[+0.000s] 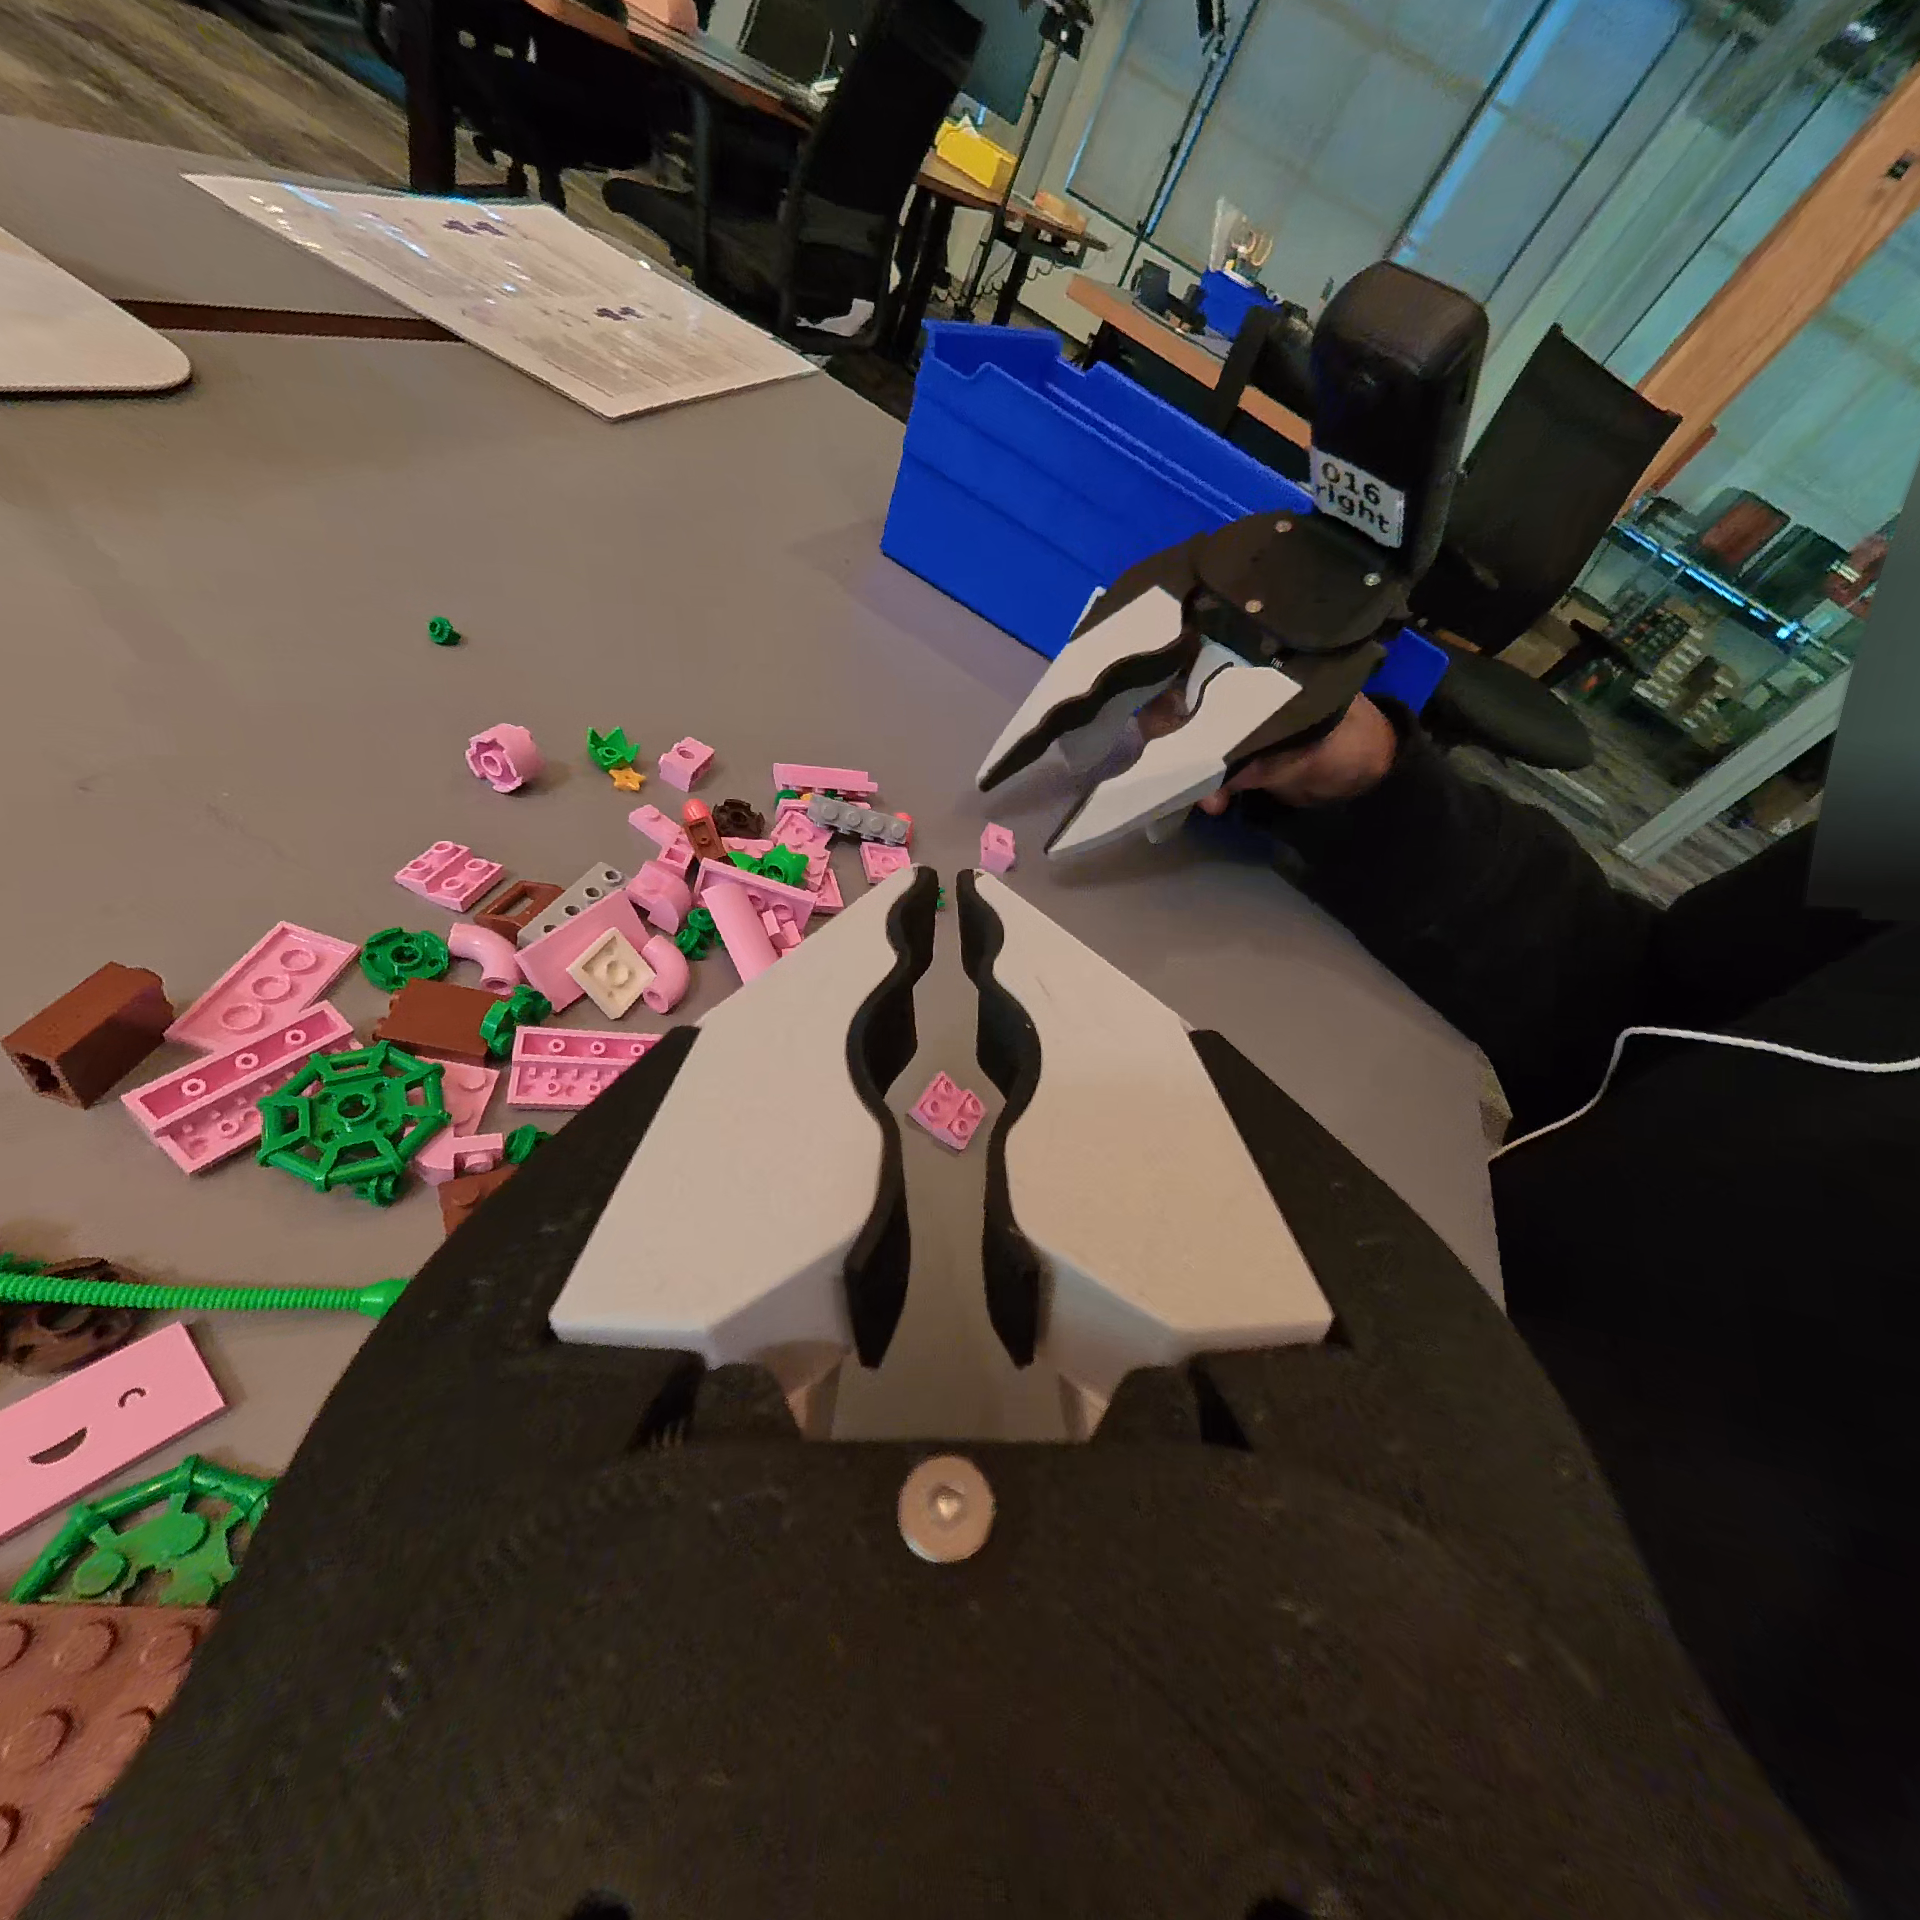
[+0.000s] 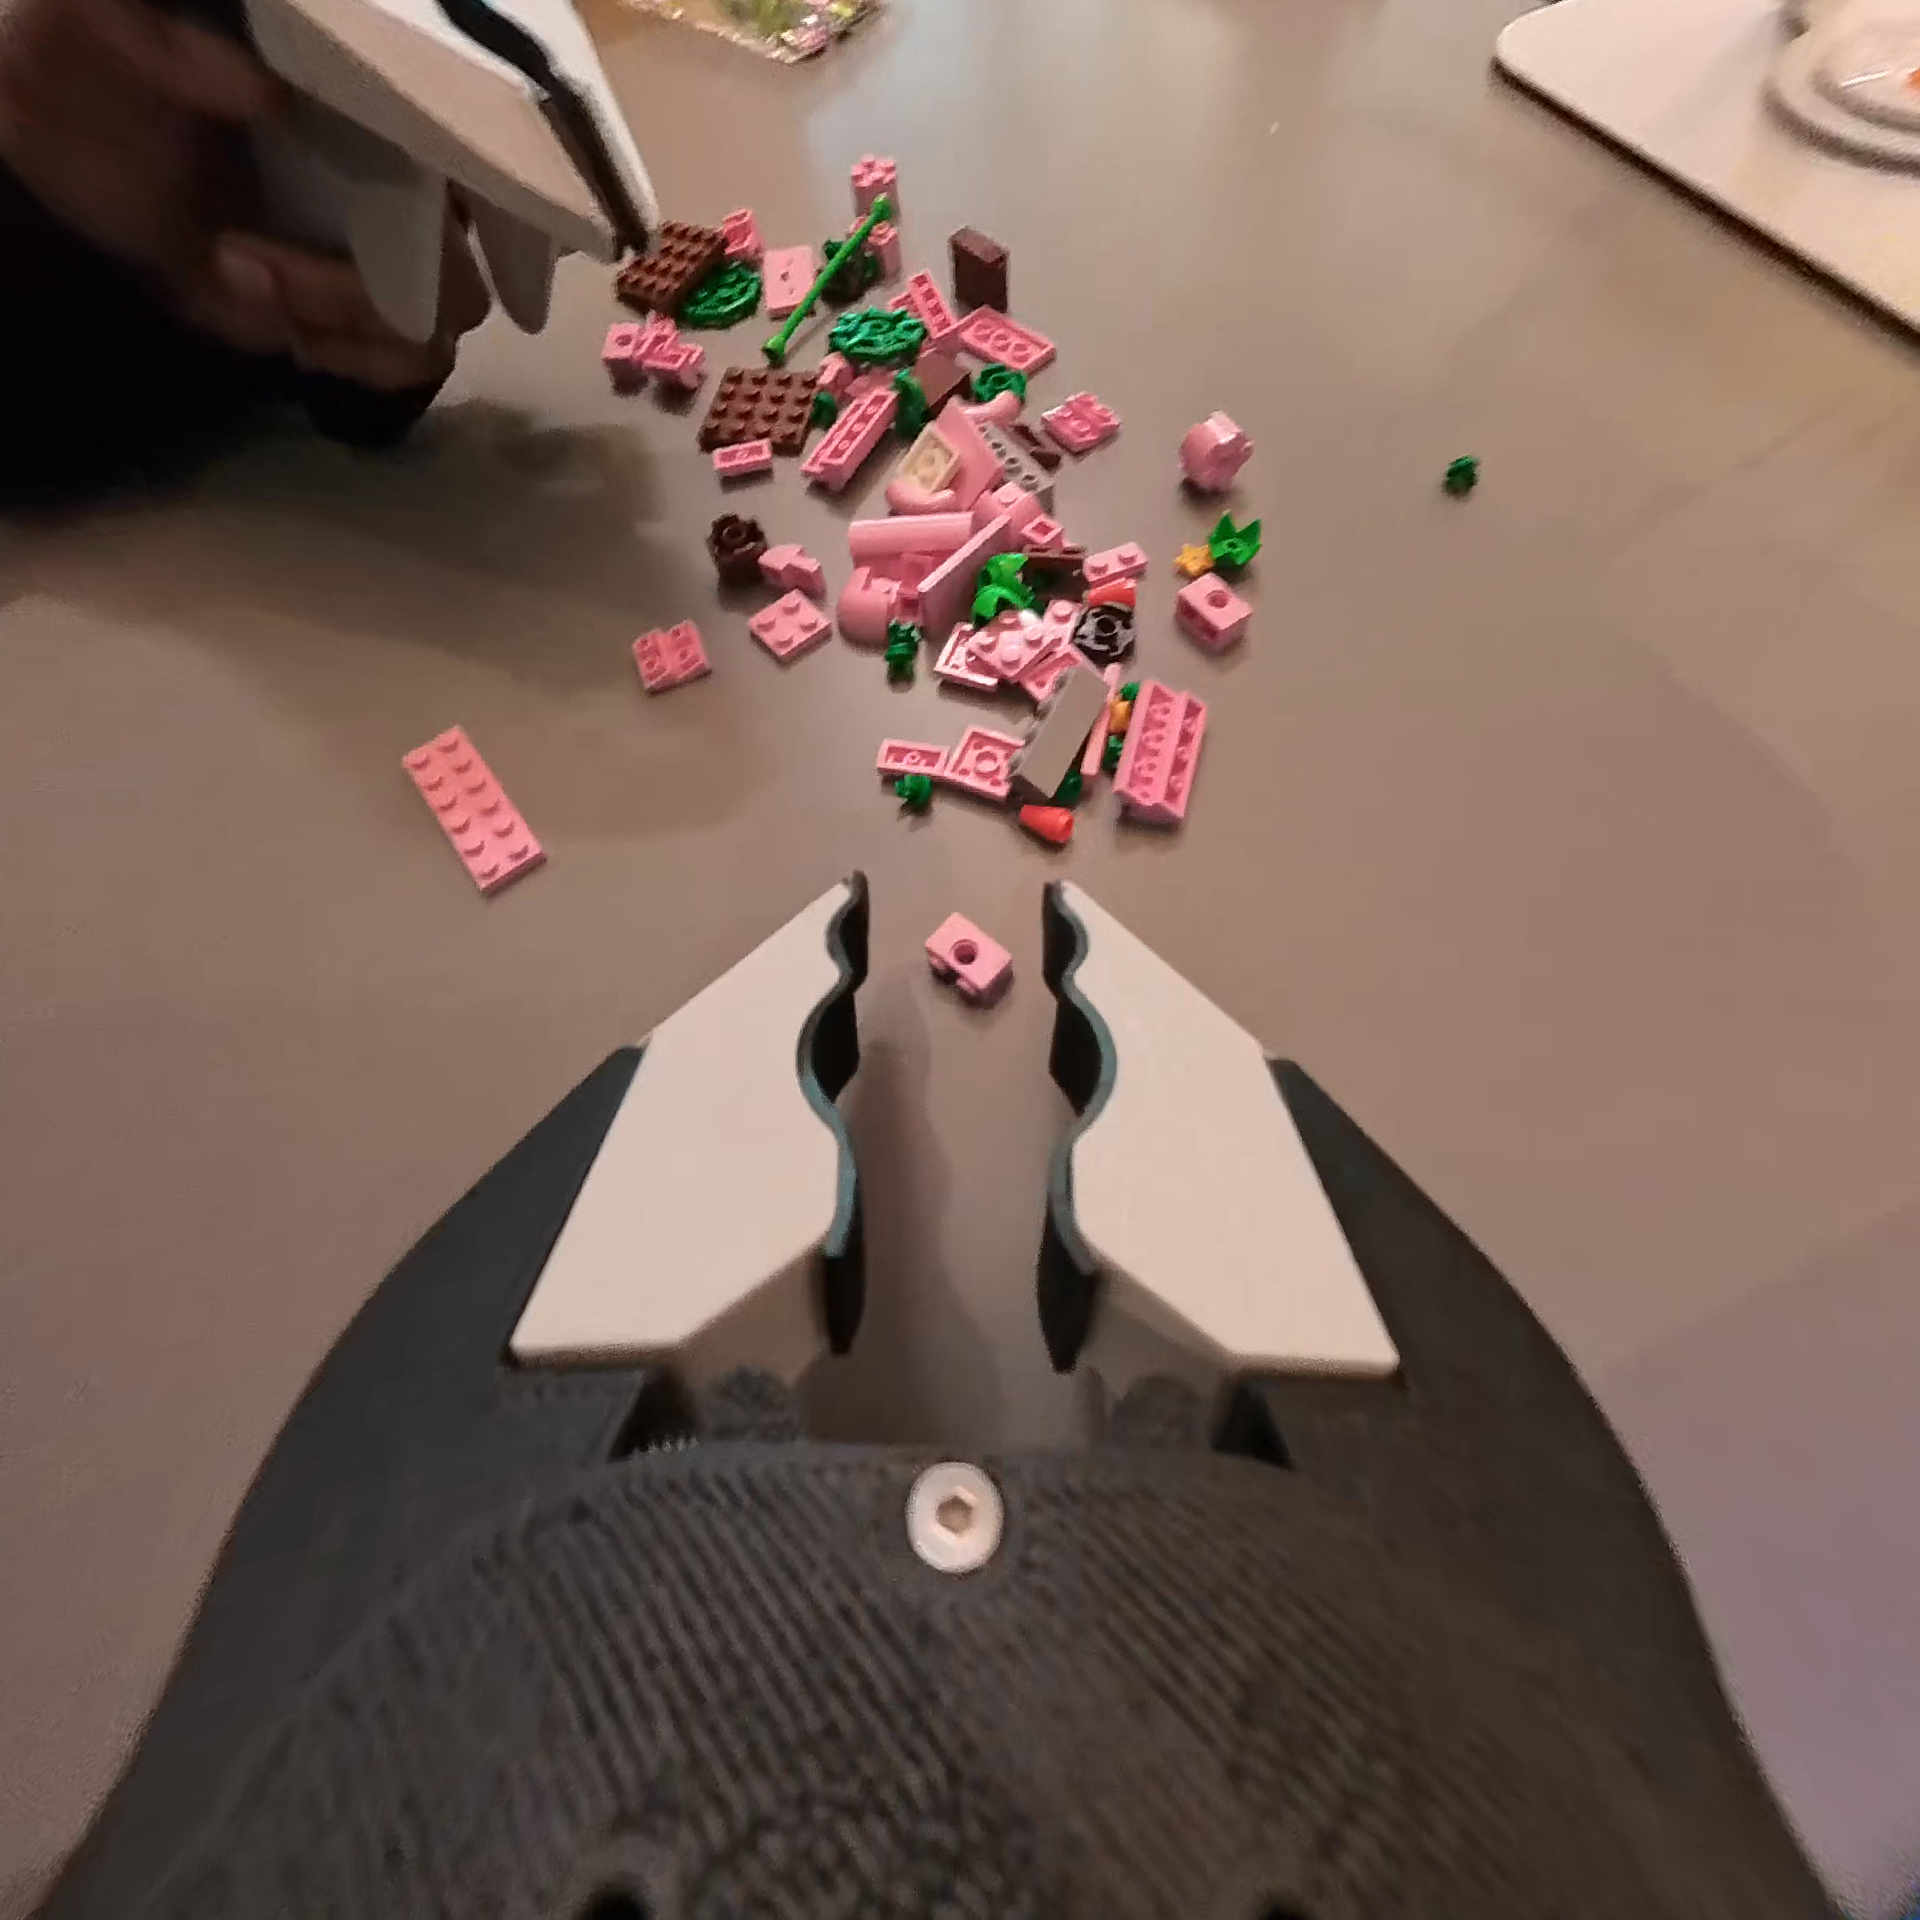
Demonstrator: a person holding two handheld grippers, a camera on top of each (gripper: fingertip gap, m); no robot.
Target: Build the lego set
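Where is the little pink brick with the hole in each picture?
Left wrist view: the little pink brick lies on the grey table, right of the pile, just below the tips of the right gripper.
Right wrist view: middle of the picture, the little pink brick lies between the open jaws of the right gripper.
Shared landmark: the lone tiny green piece, away from the pile.

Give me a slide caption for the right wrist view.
Right gripper, fingers open, lines up on a small pink brick lying apart from the scattered Lego pile on the grey table.
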